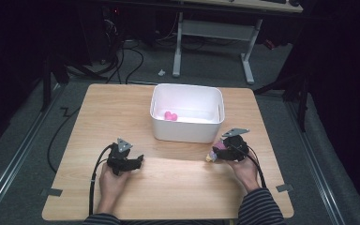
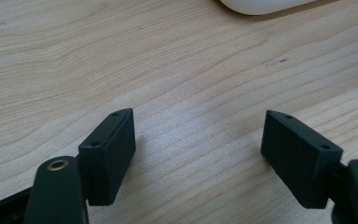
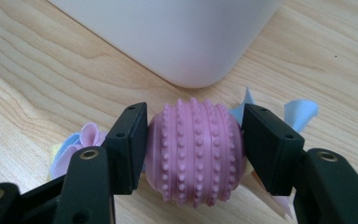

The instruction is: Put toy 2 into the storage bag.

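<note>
Right gripper [image 3: 193, 149] fingers clamping pink studded ball [image 3: 195, 151], left gripper [image 2: 198, 156] fingers apart, white bin [image 1: 187, 129] nearby

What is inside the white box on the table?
In the high view, the white box holds one small pink thing near its front left corner. The front wall hides the floor strip just behind it, so anything there cannot be seen.
</note>
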The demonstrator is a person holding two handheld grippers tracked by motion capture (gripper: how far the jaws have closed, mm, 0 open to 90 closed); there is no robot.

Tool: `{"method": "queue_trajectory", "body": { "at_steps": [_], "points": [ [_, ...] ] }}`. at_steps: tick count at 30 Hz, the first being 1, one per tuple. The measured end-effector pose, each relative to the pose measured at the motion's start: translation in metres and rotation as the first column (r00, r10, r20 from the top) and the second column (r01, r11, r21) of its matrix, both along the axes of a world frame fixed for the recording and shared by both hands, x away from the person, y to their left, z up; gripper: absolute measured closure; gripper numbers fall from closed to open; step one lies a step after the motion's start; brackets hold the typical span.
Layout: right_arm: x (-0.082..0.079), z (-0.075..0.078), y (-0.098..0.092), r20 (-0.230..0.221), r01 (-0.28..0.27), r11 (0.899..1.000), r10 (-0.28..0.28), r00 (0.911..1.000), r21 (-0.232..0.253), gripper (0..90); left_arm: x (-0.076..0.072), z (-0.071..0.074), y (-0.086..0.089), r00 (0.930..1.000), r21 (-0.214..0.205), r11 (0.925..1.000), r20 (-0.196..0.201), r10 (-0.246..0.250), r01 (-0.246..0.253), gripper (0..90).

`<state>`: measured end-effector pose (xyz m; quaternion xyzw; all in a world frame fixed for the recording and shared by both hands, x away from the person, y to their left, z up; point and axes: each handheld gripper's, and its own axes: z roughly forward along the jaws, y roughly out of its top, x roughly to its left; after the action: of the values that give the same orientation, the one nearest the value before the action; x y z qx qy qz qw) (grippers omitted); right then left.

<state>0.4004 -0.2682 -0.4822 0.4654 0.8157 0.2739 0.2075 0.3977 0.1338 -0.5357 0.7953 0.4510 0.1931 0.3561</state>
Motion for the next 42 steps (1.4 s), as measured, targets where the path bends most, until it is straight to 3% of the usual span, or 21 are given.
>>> {"method": "queue_trajectory", "body": {
  "at_steps": [15, 23, 29, 42],
  "points": [
    [-0.015, 0.023, -0.017, 0.003, -0.014, 0.998, 0.014, 0.9999, 0.056, 42.7, 0.0, 0.0, 0.0, 1.0, 0.0, 1.0, 0.0, 0.0, 0.0, 26.5],
    [-0.024, 0.043, -0.026, 0.02, -0.033, 0.997, 0.032, 0.9993, 0.076, 42.7, 0.0, 0.0, 0.0, 1.0, 0.0, 1.0, 0.0, 0.0, 0.0, 26.4],
    [-0.026, 0.048, -0.031, 0.016, -0.034, 0.996, 0.033, 0.9993, 0.084, 42.7, 0.0, 0.0, 0.0, 1.0, 0.0, 1.0, 0.001, 0.0, 0.0, 26.4],
    [-0.034, 0.077, -0.038, 0.071, -0.063, 0.994, 0.057, 0.9958, 0.088, 42.8, 0.0, 0.0, 0.0, 1.0, -0.001, 1.0, 0.001, 0.001, -0.001, 26.4]
  ]
}}
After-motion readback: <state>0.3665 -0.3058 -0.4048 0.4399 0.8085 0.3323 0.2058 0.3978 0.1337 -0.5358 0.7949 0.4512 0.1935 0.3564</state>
